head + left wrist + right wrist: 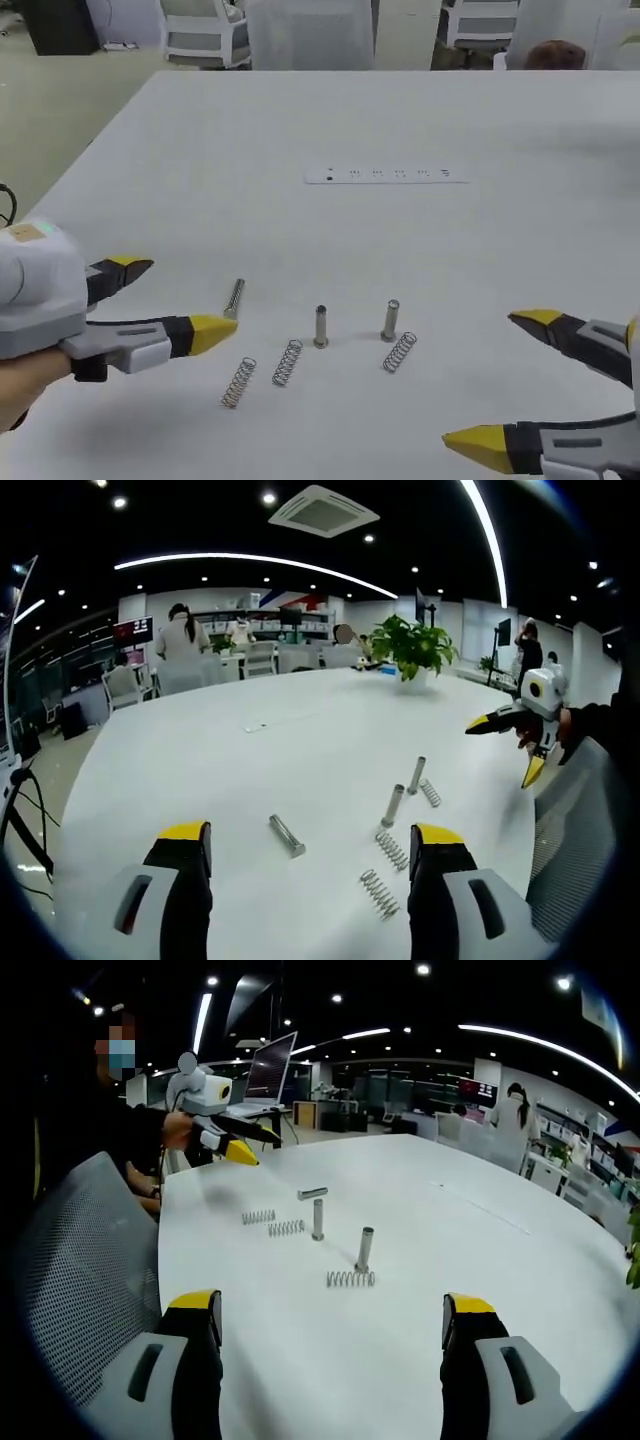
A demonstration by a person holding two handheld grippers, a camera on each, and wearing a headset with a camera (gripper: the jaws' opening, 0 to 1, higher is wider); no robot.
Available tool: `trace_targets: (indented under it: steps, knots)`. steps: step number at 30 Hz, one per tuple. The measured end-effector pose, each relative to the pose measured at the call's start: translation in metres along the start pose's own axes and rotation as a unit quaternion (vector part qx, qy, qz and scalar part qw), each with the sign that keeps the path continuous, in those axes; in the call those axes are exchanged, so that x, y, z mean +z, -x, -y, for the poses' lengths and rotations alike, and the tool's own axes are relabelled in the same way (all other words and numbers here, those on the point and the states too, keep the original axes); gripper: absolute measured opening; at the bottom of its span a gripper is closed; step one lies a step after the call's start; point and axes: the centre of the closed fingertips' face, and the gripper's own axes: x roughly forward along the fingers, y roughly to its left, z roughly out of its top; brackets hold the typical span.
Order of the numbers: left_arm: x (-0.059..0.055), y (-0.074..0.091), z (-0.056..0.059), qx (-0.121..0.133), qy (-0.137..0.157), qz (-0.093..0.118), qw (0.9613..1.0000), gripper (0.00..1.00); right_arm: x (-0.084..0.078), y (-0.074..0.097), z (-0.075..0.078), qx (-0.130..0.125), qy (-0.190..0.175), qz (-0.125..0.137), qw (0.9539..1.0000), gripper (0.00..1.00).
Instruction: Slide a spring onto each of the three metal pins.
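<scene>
On table (420, 110), between both grippers: three pins, three springs (287, 362), none threaded. Left gripper (182, 298) gaping, empty; right gripper (492, 378) likewise. Just beside left's lower tip: fallen pin (234, 297), long axis running away from person. Upright: mid pin (320, 325) and right pin (390, 320), springs lying slanted just before them. Likely left's job: stand fallen pin first.

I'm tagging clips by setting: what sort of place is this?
Likely an open-plan office: a long white table, office chairs behind it, a potted plant and a ceiling air vent.
</scene>
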Motion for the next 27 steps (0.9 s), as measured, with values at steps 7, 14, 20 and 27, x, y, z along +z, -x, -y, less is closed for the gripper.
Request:
trace_targets:
  steps: [7, 14, 20, 27]
  knots:
    - [-0.004, -0.018, -0.01, 0.0, 0.0, -0.015, 0.9999, 0.76, 0.001, 0.0, 0.001, -0.001, 0.0, 0.002, 1.0, 0.9]
    - [-0.009, -0.034, -0.02, 0.004, 0.0, -0.038, 0.9993, 0.7, 0.0, 0.0, 0.001, -0.002, -0.002, 0.001, 1.0, 0.9]
    - [-0.015, -0.049, -0.023, 0.005, 0.002, -0.057, 0.9984, 0.63, -0.001, 0.0, 0.002, -0.003, -0.005, 0.0, 1.0, 0.9]
    - [-0.02, -0.062, -0.028, 0.017, 0.005, -0.072, 0.9973, 0.54, -0.003, 0.0, 0.002, -0.004, -0.007, -0.002, 1.0, 0.9]
